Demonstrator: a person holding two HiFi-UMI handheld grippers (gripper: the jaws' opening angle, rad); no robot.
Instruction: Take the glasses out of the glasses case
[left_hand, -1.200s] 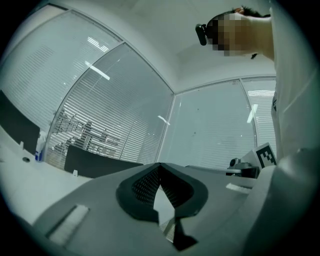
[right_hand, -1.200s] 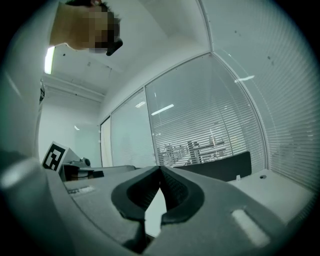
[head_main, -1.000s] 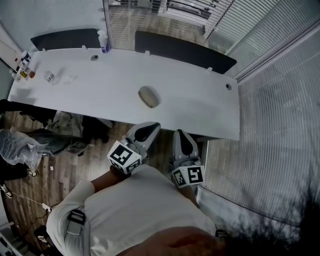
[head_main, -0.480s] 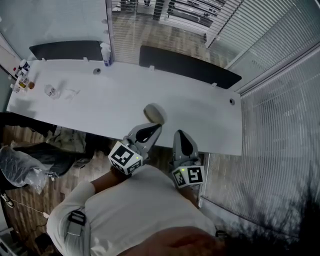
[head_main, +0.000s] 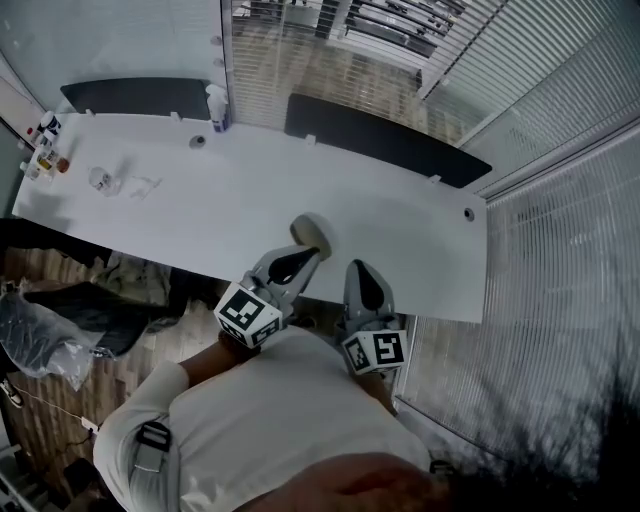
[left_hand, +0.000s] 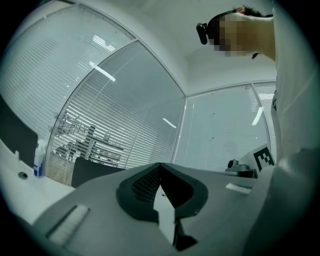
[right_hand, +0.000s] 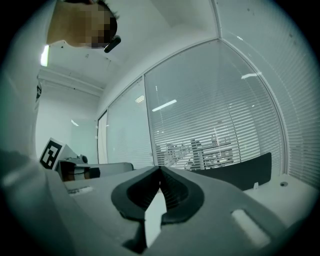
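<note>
The glasses case (head_main: 312, 232), a closed grey oval, lies near the front edge of the white table (head_main: 200, 215). My left gripper (head_main: 316, 251) is shut and empty, its tip just short of the case at the table's edge. Beside it my right gripper (head_main: 356, 266) is also shut and empty, to the right of the case and still off the table. In the left gripper view the jaws (left_hand: 160, 167) meet with nothing between them, and likewise in the right gripper view (right_hand: 160, 170). Neither gripper view shows the case. No glasses are visible.
A spray bottle (head_main: 217, 105) stands at the table's far edge, small bottles (head_main: 45, 150) at its left end, and a crumpled clear thing (head_main: 100, 180) near them. Dark panels (head_main: 385, 140) run behind the table. Bags (head_main: 40, 335) lie on the floor at left. Glass walls with blinds (head_main: 560, 230) close off the right.
The person has stepped toward the table, so the table and case have come closer. Both grippers moved forward, still shut; the left tip now sits next to the case.
</note>
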